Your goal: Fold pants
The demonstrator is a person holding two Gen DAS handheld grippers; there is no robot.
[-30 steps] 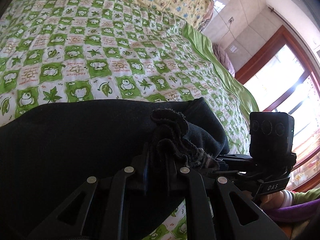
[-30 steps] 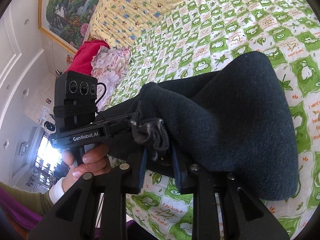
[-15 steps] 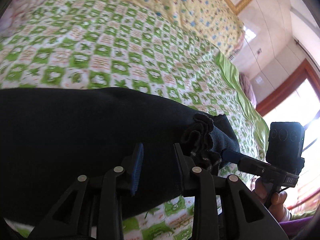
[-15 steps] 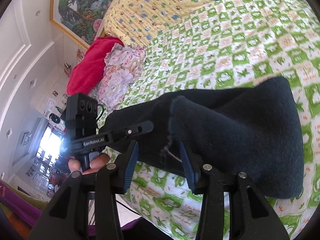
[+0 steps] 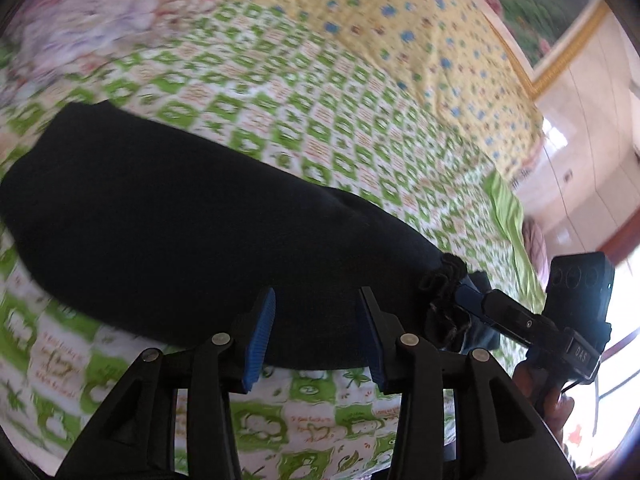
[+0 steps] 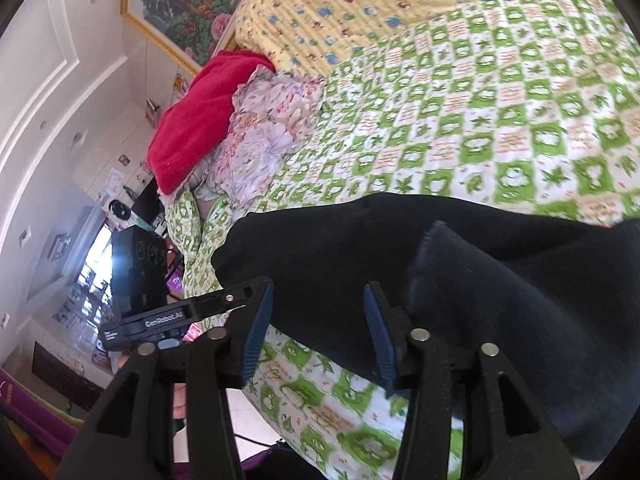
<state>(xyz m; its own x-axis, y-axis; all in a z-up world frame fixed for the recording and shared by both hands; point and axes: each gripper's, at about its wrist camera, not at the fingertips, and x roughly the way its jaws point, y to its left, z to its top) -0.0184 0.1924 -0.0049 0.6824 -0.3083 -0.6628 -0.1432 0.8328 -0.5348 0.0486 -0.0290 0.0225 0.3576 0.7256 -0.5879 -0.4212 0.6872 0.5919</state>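
L wrist: pants (image 5: pixel 192 216) ahead of open tool (image 5: pixel 316 328).

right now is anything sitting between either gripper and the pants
Nothing visible does. The left gripper and the right gripper are both open right at the near edge of the dark pants, with only the green checked bedspread beneath. The red and floral clothes lie off to the side.

We see matt, fuzzy dark cloth pants (image 5: pixel 192 216) w/ a frayed hem on a printed cotton bed sheet (image 6: pixel 500 128). Left claw (image 5: pixel 316 336) & right claw (image 6: pixel 316 328): matt black plastic, ribbed blue pads (image 5: pixel 260 336), shiny metal rivets.
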